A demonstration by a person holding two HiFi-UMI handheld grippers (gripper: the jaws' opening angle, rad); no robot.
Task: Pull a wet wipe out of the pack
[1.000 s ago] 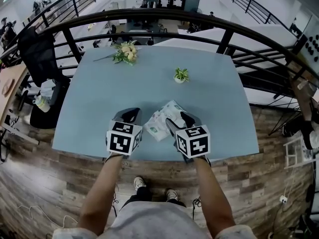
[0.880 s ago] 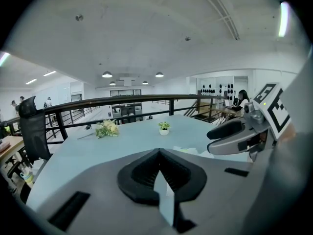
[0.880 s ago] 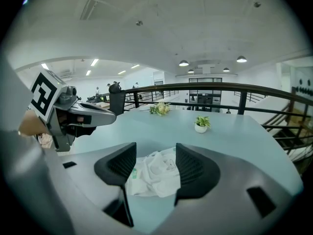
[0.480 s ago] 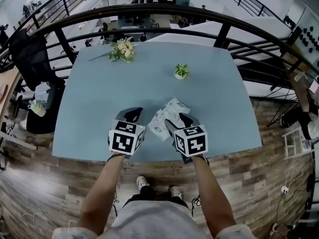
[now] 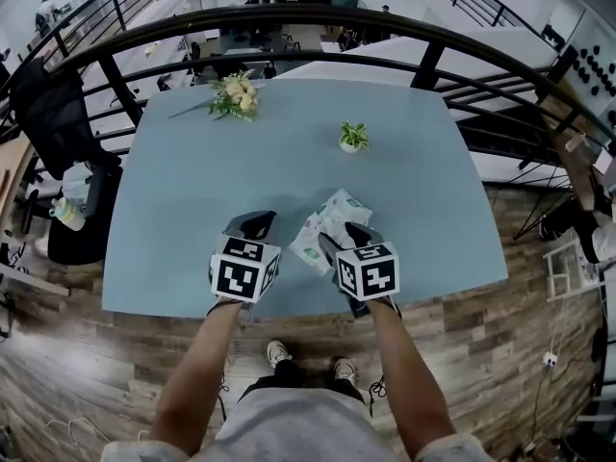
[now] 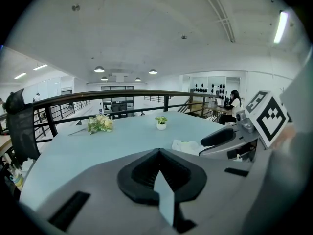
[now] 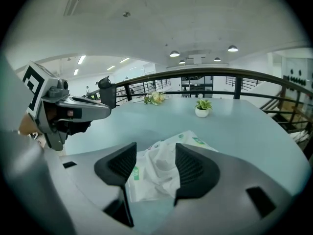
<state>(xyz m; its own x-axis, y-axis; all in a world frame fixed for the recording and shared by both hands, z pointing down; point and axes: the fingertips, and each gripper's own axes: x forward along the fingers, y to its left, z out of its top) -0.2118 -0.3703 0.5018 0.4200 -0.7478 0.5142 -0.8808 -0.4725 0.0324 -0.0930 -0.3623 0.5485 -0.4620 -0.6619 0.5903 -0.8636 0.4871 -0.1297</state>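
Head view shows both grippers by the table's (image 5: pixel 183 200) near edge. The left gripper (image 5: pixel 254 225) is just left of the wet wipe pack (image 5: pixel 327 215), and the right gripper (image 5: pixel 345 235) is over the pack's near end. In the left gripper view its jaws are pressed together with nothing between them. In the right gripper view the jaws are spread, one on each side of a crumpled white wipe (image 7: pixel 157 166) rising from the top of the pack, which lies flat on the table. Farther in, toward the middle, a small white pot (image 5: pixel 351 146) holds a green plant. A bunch of flowers (image 5: pixel 237 95) lies near the far left corner, in front of the dark railing (image 5: pixel 289 15).
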